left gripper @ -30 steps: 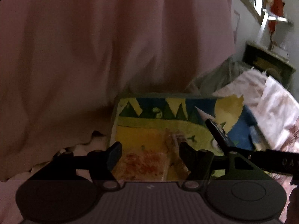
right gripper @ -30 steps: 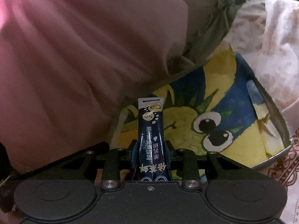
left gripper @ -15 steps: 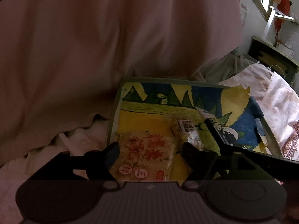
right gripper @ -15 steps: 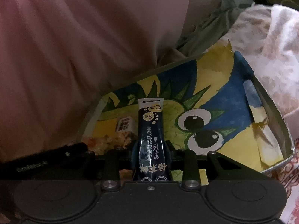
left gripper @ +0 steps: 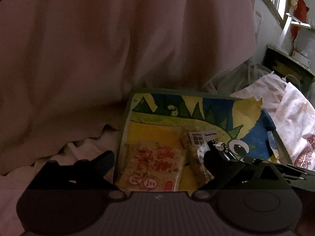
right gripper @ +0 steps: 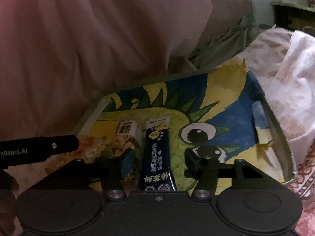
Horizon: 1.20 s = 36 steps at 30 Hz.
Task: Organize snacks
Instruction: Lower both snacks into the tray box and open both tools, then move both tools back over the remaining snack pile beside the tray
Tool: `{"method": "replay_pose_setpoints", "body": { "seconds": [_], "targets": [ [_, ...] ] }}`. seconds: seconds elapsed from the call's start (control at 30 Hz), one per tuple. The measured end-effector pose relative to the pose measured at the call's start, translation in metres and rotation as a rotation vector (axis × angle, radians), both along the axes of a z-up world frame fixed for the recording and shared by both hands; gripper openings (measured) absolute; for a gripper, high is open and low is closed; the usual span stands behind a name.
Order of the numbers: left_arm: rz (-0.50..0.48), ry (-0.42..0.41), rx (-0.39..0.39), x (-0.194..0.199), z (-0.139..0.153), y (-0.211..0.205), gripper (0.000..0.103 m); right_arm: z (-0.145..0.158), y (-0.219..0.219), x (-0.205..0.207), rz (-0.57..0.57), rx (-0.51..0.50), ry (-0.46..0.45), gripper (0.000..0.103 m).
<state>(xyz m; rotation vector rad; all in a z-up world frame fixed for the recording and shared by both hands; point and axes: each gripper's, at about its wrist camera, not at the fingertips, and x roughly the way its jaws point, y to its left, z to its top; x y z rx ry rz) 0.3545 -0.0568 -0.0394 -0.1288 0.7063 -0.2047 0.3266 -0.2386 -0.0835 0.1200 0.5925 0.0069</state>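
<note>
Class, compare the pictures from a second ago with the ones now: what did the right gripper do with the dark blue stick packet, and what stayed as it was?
The right gripper opened and let go of the dark blue stick packet, which now lies in the painted tray beside the barcode packet. Both grippers moved in closer over the tray. The left gripper stayed open and empty; the flat orange snack packet did not shift in the last half second.

Pink curtain [left gripper: 118, 49] crowding tray's [right gripper: 279, 129] far rim
</note>
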Motion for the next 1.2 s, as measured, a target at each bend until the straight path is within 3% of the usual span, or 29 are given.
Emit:
{"method": "replay_pose_setpoints", "body": {
  "seconds": [0.47, 0.9, 1.2],
  "targets": [
    [0.039, -0.1, 0.009, -0.043, 0.03, 0.016, 0.103, 0.049, 0.007, -0.064, -0.003, -0.08, -0.122, 0.094],
    [0.073, -0.188, 0.014, -0.112, 0.066, 0.035, 0.103, 0.086, 0.017, -0.147, 0.008, -0.115, -0.237, 0.102],
    [0.05, -0.188, 0.0, -0.149, 0.08, 0.034, 0.103, 0.1, 0.024, -0.193, 0.012, -0.098, -0.253, 0.102]
  ]
}}
